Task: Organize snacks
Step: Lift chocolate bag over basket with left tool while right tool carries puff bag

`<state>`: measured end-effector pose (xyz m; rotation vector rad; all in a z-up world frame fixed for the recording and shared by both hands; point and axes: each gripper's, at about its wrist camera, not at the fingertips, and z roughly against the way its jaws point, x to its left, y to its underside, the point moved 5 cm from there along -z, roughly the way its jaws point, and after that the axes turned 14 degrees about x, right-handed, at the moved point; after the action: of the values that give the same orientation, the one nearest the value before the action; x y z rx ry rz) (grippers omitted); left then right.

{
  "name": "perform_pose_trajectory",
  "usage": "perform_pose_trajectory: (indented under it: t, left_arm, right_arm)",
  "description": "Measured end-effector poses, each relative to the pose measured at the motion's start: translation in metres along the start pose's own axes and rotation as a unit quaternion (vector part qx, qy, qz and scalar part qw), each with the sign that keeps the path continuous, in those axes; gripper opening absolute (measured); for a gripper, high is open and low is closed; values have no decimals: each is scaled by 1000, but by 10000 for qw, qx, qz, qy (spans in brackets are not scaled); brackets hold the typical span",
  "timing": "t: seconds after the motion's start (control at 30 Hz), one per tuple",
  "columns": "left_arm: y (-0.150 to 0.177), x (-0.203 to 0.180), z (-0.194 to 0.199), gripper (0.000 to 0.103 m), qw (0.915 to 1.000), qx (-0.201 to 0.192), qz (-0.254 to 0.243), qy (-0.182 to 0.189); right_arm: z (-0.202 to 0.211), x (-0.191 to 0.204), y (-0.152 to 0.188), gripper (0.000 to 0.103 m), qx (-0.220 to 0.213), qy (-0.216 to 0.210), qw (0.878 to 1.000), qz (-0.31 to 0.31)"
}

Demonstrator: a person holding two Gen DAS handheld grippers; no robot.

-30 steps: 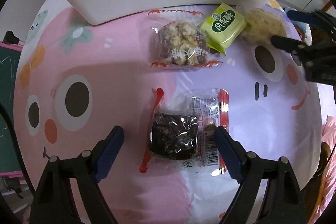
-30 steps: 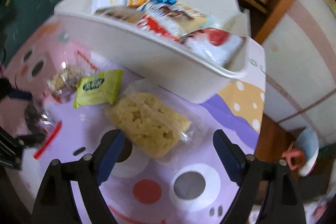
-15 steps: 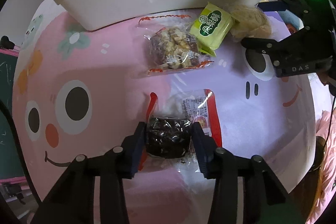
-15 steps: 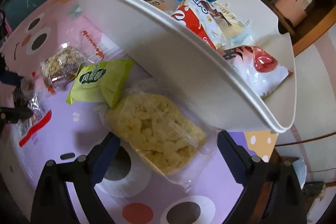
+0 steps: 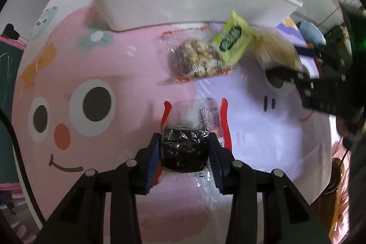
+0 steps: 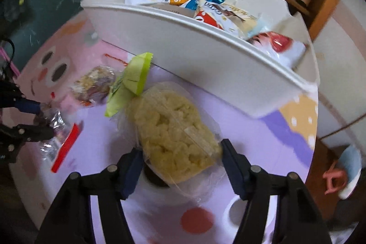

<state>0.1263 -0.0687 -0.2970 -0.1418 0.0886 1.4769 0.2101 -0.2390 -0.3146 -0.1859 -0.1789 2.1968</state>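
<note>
Both tongs on packs, lift step next.
L gripper (image 5: 184, 151) clamped on dark snack pack (image 5: 184, 152); R gripper (image 6: 180, 166) jaws just closing round yellow puff pack (image 6: 173, 129), pads at wrapper. Next: carry both over bin (image 6: 205, 65) rim beyond.

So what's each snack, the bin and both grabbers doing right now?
Dark snack: clamped in left gripper.
Yellow snack: between right gripper pads, which have just been closing.
Green pack: tilted against yellow snack.
Nut pack: flat on table.
Bin: upright, holding snacks.
</note>
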Motion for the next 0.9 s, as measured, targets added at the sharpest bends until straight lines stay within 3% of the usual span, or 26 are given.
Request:
perform_pose_trajectory:
  t: [0.2,0.37,0.63,0.9]
  left_arm:
    - [1,-1,57,39,9988,-487,-23,39]
    - [-20,-2,137,39,9929,-1177,-117,101]
    - [-72,-13,270,39,9714,-2352,-271,-158]
    - [-113,-19,350,39,9568,-2859,-300,-445]
  right_arm:
    - [39,4,26,65,-411,-391,9957,-732]
    - [99,5,31,65,-954,-535,9873,-1150]
    - [226,-19,-12,65,-2075,-403,9682,-1338]
    - [324,-45,-63,65,-2711,-290,9509,-1468]
